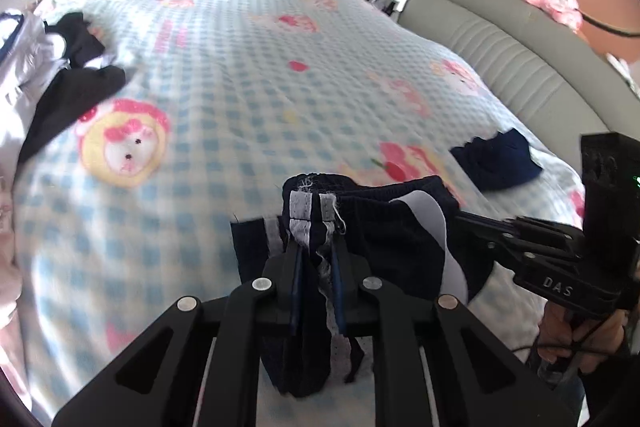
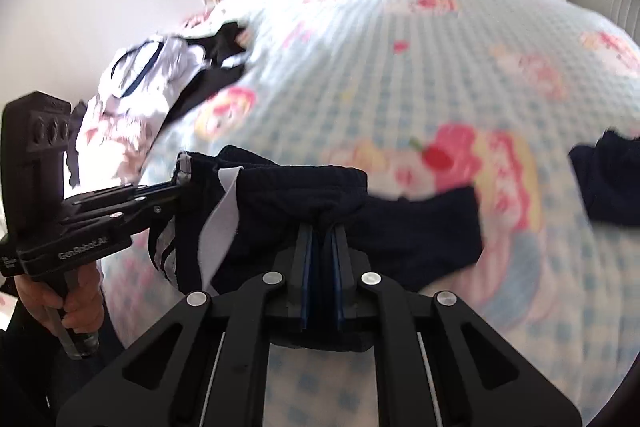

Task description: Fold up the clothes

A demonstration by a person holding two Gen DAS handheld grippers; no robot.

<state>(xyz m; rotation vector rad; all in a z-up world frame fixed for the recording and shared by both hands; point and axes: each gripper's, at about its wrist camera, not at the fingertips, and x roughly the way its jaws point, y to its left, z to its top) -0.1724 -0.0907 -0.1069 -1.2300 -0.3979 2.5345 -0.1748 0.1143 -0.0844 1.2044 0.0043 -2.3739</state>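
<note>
Two grippers share one garment here: we see the left gripper (image 1: 316, 247) clenched on the striped waistband end of the navy shorts (image 1: 384, 227), and the right gripper (image 2: 322, 227) clenched on the dark bunched fabric at the other end. The shorts hang between them just above the blue checked blanket (image 1: 240, 75), with one white side stripe twisting across the middle and a leg spreading out onto the bed on the right. From the left wrist view we catch the right gripper reaching in from the side, its tips at the cloth. A small folded navy piece (image 1: 498, 161) lies well apart near the bed's edge by the grey headboard (image 1: 500, 47). At the far left corner sits a heap of white and black clothes (image 2: 168, 75)
</note>
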